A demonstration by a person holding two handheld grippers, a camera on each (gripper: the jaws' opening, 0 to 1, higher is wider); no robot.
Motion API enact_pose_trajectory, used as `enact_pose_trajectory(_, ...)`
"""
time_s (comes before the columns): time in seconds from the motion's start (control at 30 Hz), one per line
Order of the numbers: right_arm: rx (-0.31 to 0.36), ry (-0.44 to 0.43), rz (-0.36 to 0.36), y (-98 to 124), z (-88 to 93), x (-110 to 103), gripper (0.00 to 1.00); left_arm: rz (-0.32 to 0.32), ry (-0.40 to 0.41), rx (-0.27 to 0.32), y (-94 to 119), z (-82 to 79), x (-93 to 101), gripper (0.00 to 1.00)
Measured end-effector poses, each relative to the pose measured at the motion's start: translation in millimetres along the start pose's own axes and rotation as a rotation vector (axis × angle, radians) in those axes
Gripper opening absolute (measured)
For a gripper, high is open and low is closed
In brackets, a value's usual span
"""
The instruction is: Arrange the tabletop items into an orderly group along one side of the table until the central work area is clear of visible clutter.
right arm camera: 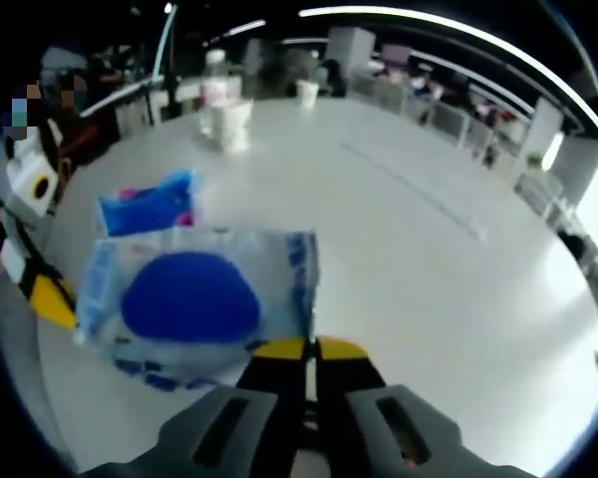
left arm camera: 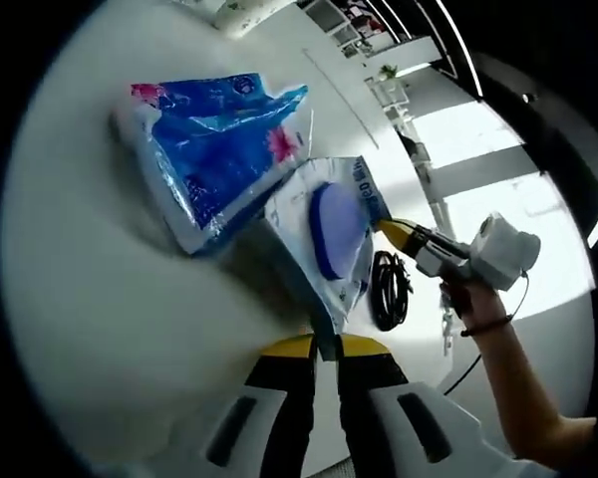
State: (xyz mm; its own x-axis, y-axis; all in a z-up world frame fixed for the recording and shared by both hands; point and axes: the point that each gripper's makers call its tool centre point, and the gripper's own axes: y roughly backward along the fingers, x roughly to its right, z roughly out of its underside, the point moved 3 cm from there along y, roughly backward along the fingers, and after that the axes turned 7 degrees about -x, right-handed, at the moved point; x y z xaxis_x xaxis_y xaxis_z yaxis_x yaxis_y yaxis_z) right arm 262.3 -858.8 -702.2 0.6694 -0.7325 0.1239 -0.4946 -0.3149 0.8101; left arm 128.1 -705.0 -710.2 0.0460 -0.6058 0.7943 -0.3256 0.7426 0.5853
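Note:
A clear plastic bag (left arm camera: 331, 239) with a round blue item inside hangs between both grippers, lifted a little off the white table (left arm camera: 100, 299). My left gripper (left arm camera: 326, 347) is shut on the bag's near edge. The right gripper (left arm camera: 391, 227) comes in from the right, its yellow tips pinching the bag's far corner. In the right gripper view, my right gripper (right arm camera: 310, 349) is shut on the corner of the same bag (right arm camera: 189, 299), and the left gripper's yellow tip (right arm camera: 52, 299) shows at the bag's left. A blue tissue pack (left arm camera: 214, 149) lies on the table just beyond the bag.
A coiled black cable (left arm camera: 389, 289) lies on the table under the bag's right side. A person's hand and arm (left arm camera: 498, 368) hold the right gripper. A bottle and white cups (right arm camera: 224, 110) stand at the table's far side. Bare tabletop (right arm camera: 429, 249) stretches to the right.

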Motion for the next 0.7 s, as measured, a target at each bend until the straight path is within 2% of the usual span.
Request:
enact_pose_trajectory(0.3,0.006,-0.028,0.004,14,5.1,3,0.00,-0.008,-0.055,0.028,10,-12.5,3.6,0.05)
enact_pose_trajectory(0.63,0.021,-0.044,-0.008,26,2.2,2,0.00,-0.011,-0.092,0.054,22,-25.3,8.0,0.05)
enact_pose_trajectory(0.7,0.023,-0.044,-0.020,27,0.6,0,0.00,-0.034,-0.125,0.061,25,-29.6,5.4,0.05)
